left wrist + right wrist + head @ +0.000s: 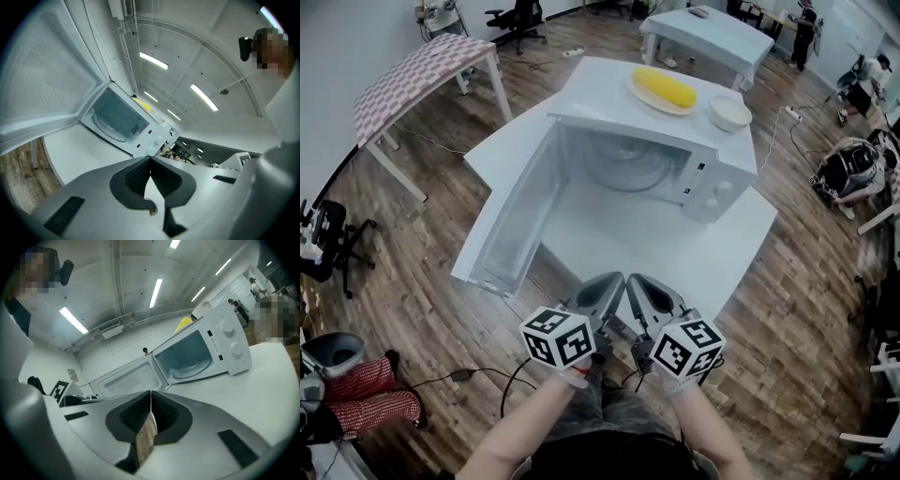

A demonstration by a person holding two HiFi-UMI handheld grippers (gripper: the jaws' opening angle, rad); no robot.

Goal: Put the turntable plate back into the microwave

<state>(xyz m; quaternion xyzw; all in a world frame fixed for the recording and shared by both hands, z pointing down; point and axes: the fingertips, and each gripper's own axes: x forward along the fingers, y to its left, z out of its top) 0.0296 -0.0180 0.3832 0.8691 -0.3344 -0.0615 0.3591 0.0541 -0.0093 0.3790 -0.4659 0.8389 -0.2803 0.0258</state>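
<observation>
A: Where's the glass turntable plate (623, 169)?

B: Inside the microwave (714, 187), flat on the cavity floor. Both gripper views show it there too, as a pale round disc behind the open front.

A: How open is the way in?

B: The door (511, 220) is swung fully out to the left, so the whole front of the cavity is uncovered. In the head view the door's outer end reaches past the front-left edge of the white table (675, 258). The bare stretch of tabletop lies in front of the cavity, between it and the table's near edge. The control panel with its two knobs is on the right side of the opening.

A: Anything on top?

B: A plate with a yellow corn cob (664, 89), and just to its right a small white bowl (730, 112). Both sit on the microwave's roof.

A: And the grippers?

B: Both are drawn back close to the person's body, off the table and just short of its near edge, well apart from the plate. The left gripper (605, 286) and the right gripper (649, 289) sit just beside one another and point toward the microwave. Each has its jaws closed, pad tips meeting, with nothing between them.

A: Room around the table?

B: Wooden floor on all sides. A checked table (422, 70) stands well off to the left, and another white table (708, 37) stands behind.
</observation>
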